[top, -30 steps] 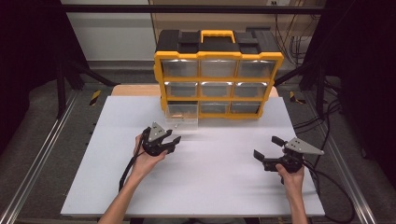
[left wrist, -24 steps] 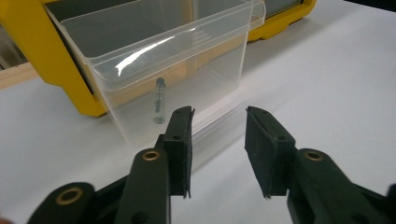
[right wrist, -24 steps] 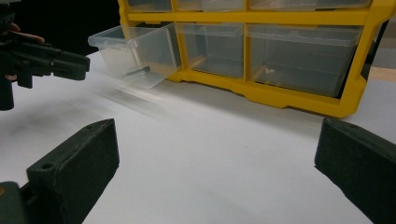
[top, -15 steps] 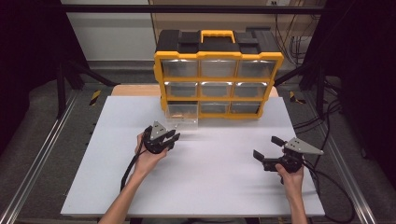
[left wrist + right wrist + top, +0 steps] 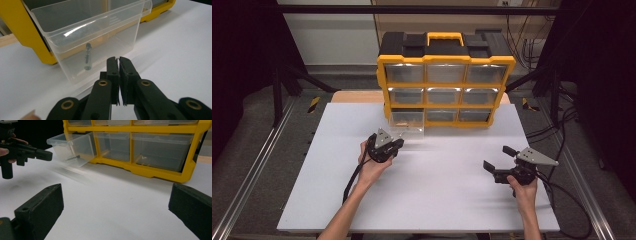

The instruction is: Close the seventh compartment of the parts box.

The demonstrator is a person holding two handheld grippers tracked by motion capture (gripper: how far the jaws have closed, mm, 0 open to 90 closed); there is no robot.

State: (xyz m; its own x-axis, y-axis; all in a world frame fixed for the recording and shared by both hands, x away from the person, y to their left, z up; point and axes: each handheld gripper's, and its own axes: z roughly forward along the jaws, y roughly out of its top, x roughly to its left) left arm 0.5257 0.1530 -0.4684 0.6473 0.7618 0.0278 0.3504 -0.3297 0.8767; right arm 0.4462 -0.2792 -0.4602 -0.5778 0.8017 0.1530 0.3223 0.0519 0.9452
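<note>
Left gripper (image 5: 119, 82) clenched empty, lower centre; clear drawer (image 5: 95, 42) half out above: could tip, spilling screw (image 5: 87, 56).

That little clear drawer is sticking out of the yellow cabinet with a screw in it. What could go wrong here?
The clear drawer hangs partly out of the yellow cabinet, tilted, so a careless pull might tip it out and spill the screw. The left gripper is shut just in front of the drawer; pushing forward like that could jam it crooked. The right gripper sits open, far off, probably too distant to steady the cabinet.
</note>
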